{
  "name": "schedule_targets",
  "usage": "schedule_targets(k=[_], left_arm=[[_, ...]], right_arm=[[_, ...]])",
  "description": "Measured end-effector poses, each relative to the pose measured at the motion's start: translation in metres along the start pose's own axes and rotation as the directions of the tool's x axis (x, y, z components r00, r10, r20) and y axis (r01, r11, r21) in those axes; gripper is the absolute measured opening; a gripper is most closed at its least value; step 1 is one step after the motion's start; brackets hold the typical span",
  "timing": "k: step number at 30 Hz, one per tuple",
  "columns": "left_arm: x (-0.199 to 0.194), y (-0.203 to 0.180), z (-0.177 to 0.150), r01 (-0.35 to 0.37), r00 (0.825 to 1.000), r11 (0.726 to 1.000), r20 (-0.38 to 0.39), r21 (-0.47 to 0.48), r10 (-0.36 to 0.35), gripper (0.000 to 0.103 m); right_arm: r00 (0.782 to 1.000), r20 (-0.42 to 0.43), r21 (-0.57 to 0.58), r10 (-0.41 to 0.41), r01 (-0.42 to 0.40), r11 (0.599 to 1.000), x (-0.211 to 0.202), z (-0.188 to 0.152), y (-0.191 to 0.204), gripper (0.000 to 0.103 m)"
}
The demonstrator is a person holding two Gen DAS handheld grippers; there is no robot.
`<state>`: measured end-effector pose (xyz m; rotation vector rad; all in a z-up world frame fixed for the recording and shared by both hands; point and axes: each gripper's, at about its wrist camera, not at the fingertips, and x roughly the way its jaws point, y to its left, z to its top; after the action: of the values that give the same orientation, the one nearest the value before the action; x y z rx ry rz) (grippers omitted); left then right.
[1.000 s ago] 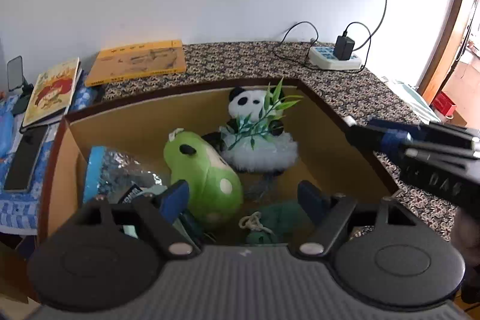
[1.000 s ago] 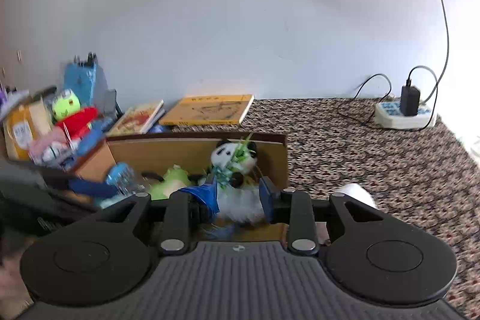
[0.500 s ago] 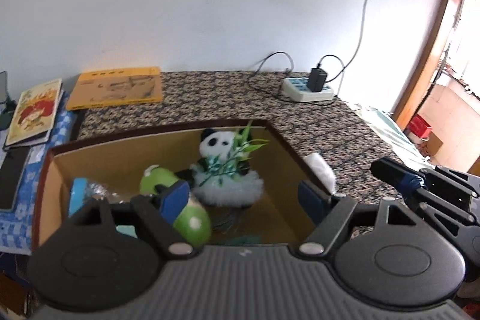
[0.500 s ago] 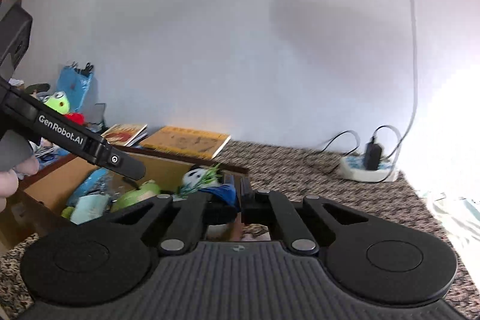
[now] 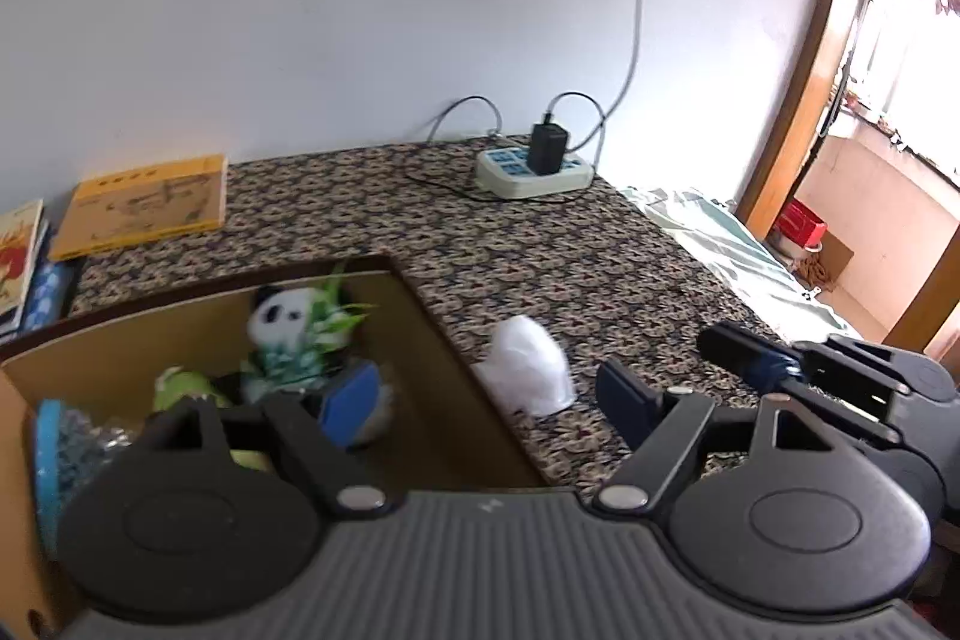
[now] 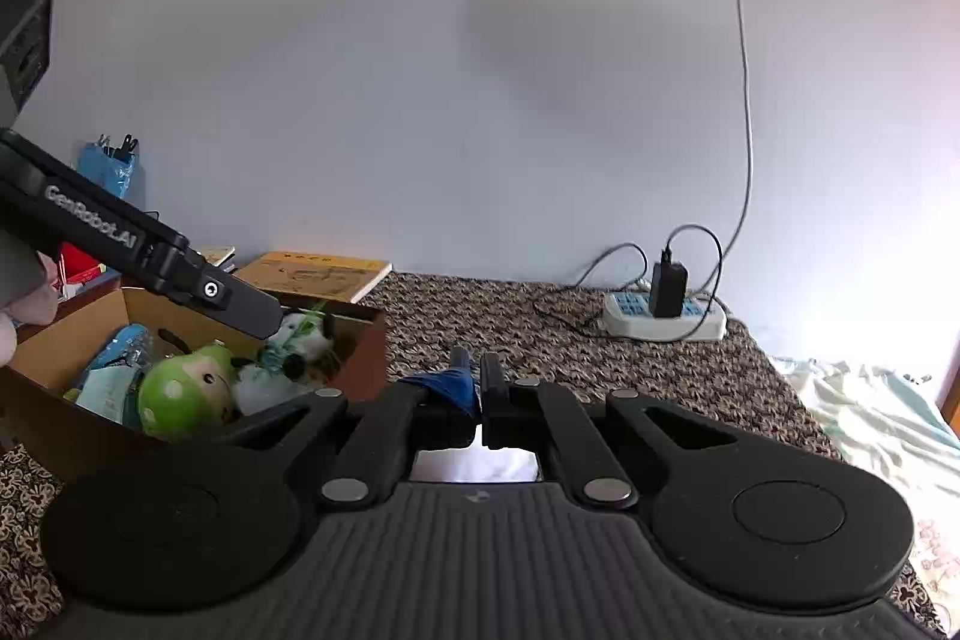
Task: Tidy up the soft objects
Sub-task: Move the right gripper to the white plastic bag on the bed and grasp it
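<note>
In box (image 5: 420, 340), at table's (image 5: 540, 244) left: panda (image 5: 279, 316), frog (image 6: 186, 394), packets (image 5: 66, 442). Right of box, on table: white lump (image 5: 528, 364). Behind box: books (image 5: 144, 205). Far right, by wall: power strip (image 5: 534, 169).

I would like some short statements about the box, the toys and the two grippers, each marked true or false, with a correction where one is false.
1. The panda toy sits inside the cardboard box. True.
2. The right gripper is wide open. False: its jaws are shut, with nothing seen between them.
3. The white soft object lies inside the box. False: it lies on the patterned cloth, outside the box wall.
4. The left gripper is open and holds nothing. True.
5. A black charger is plugged into the power strip. True.
6. The green toy lies on the yellow book. False: it is in the box.
</note>
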<state>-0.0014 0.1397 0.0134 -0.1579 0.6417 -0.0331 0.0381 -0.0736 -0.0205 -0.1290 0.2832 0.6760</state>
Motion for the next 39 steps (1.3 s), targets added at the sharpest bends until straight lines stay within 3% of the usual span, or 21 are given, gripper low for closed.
schedule_targets(k=[6, 10, 13, 16, 20, 22, 26, 28, 31, 37, 39], left_arm=[[0.026, -0.047, 0.002, 0.005, 1.000, 0.999, -0.017, 0.044, -0.004, 0.080], [0.053, -0.075, -0.001, 0.016, 0.998, 0.999, -0.067, 0.033, -0.014, 0.081], [0.077, -0.096, -0.008, -0.027, 0.995, 0.999, -0.094, 0.025, 0.030, 0.081], [0.103, -0.110, -0.019, -0.111, 0.987, 0.994, -0.115, -0.009, 0.109, 0.083], [0.137, -0.122, -0.032, -0.240, 0.961, 0.970, -0.149, -0.041, 0.231, 0.084], [0.150, -0.124, -0.036, -0.310, 0.942, 0.949, -0.157, -0.058, 0.298, 0.084], [0.173, -0.120, -0.042, -0.428, 0.895, 0.898, -0.187, -0.101, 0.405, 0.084], [0.181, -0.115, -0.043, -0.457, 0.880, 0.879, -0.210, -0.136, 0.425, 0.084], [0.188, -0.111, -0.043, -0.519, 0.850, 0.842, -0.201, -0.151, 0.488, 0.085], [0.204, -0.102, -0.040, -0.548, 0.832, 0.821, -0.207, -0.163, 0.514, 0.087], [0.208, -0.100, -0.041, -0.543, 0.836, 0.822, -0.206, -0.170, 0.509, 0.087]], right_arm=[[0.985, -0.109, 0.076, 0.137, -0.129, 0.989, 0.022, -0.006, -0.051, 0.000], [0.953, -0.196, 0.168, 0.232, -0.200, 0.965, 0.049, -0.008, -0.096, 0.000], [0.924, -0.240, 0.217, 0.298, -0.248, 0.944, 0.073, -0.006, -0.123, 0.000], [0.878, -0.285, 0.269, 0.384, -0.312, 0.911, 0.105, -0.002, -0.139, 0.002], [0.819, -0.309, 0.327, 0.484, -0.386, 0.862, 0.150, 0.004, -0.142, 0.004], [0.784, -0.317, 0.349, 0.534, -0.427, 0.834, 0.172, 0.007, -0.139, 0.007], [0.682, -0.369, 0.385, 0.631, -0.506, 0.772, 0.209, 0.008, -0.120, 0.007], [0.648, -0.403, 0.353, 0.646, -0.541, 0.763, 0.222, 0.007, -0.105, 0.007], [0.616, -0.426, 0.323, 0.663, -0.581, 0.747, 0.237, 0.005, -0.091, 0.008], [0.511, -0.508, 0.337, 0.694, -0.623, 0.706, 0.252, -0.008, -0.080, 0.008], [0.492, -0.523, 0.341, 0.697, -0.628, 0.699, 0.249, -0.009, -0.085, 0.008]])
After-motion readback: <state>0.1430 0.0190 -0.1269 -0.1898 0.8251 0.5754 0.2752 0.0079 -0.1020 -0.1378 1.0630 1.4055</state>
